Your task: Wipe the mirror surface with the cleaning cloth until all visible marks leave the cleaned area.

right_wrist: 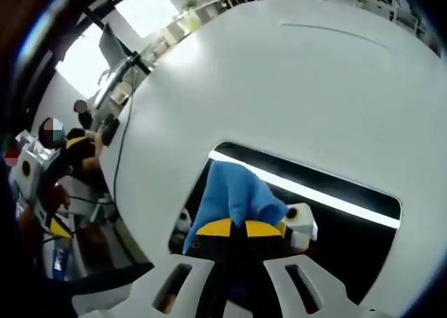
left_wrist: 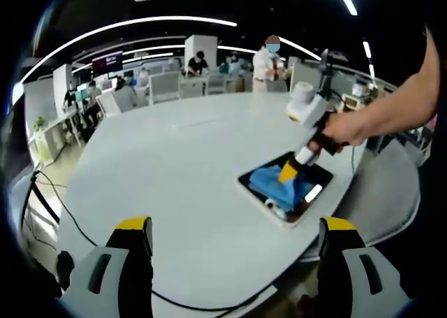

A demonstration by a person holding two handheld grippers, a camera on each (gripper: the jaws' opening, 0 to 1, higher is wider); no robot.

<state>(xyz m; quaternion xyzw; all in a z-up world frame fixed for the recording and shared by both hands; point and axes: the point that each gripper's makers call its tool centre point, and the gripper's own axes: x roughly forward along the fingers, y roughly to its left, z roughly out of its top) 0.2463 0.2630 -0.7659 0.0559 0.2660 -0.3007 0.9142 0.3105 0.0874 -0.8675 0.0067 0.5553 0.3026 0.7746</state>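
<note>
In the right gripper view, the right gripper (right_wrist: 237,228) has its yellow-tipped jaws drawn together on a bunched fold of the blue cleaning cloth (right_wrist: 234,196), pressing it down onto the mirror (right_wrist: 349,217). The dark glass reflects a bright ceiling strip, and the cloth covers its near-left part. The mirror lies flat on the white desk (right_wrist: 314,87), close to the desk's edge.

In the left gripper view, the left gripper (left_wrist: 234,237) hangs above the near desk edge with its jaws wide apart, holding nothing, well apart from the mirror. Farther out, a hand (left_wrist: 349,128) guides the right gripper over the cloth. Beyond the desk, people (left_wrist: 269,63) sit and stand among chairs.

The cloth looks soft and light, so it should bunch and drag easily; a pinch on a thick gathered fold, as here, likely keeps it from slipping out. The mirror is probably rigid, smooth and fragile, and could slide towards the edge under sideways strokes, so steady downward pressure seems wise.
</note>
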